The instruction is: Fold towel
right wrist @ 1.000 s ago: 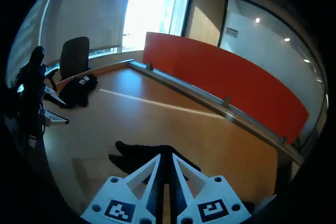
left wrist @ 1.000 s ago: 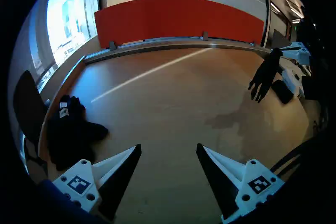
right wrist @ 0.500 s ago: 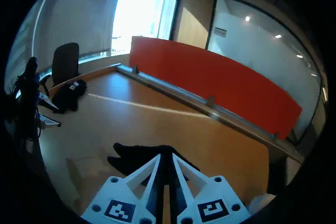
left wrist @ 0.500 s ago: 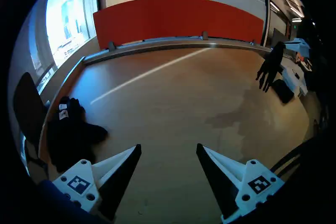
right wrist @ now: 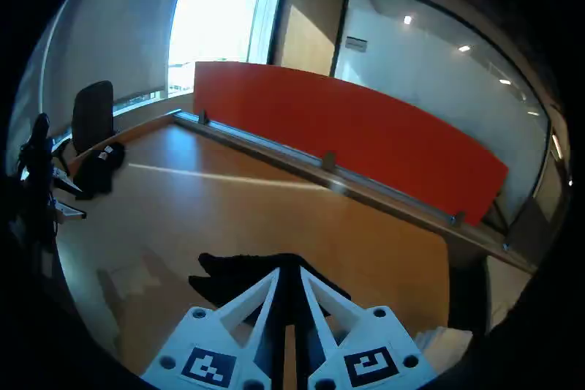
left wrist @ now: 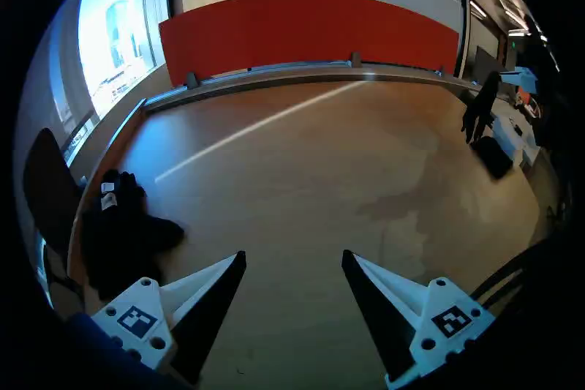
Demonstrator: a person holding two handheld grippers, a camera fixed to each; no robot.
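Observation:
A black towel (right wrist: pixel 234 280) hangs from my right gripper (right wrist: pixel 289 273), whose fingers are shut on its upper edge above the wooden table (right wrist: pixel 241 207). In the left gripper view the same towel (left wrist: pixel 479 108) dangles far off at the right, clear of the tabletop. My left gripper (left wrist: pixel 292 254) is open low over the table (left wrist: pixel 307 170) with nothing between its fingers. In the right gripper view the left gripper (right wrist: pixel 69 198) appears small at the far left, held by a person.
A heap of black cloth (left wrist: pixel 121 233) lies at the table's left edge, also seen as a dark heap (right wrist: pixel 99 163) in the right gripper view. A red partition (left wrist: pixel 314 28) lines the far edge. A black chair (right wrist: pixel 91 115) stands beyond the heap. A dark flat object (left wrist: pixel 493 156) lies at the right.
The right gripper has carried the hanging towel farther away and up to the right in the left gripper view. The left gripper has stayed open and almost still.

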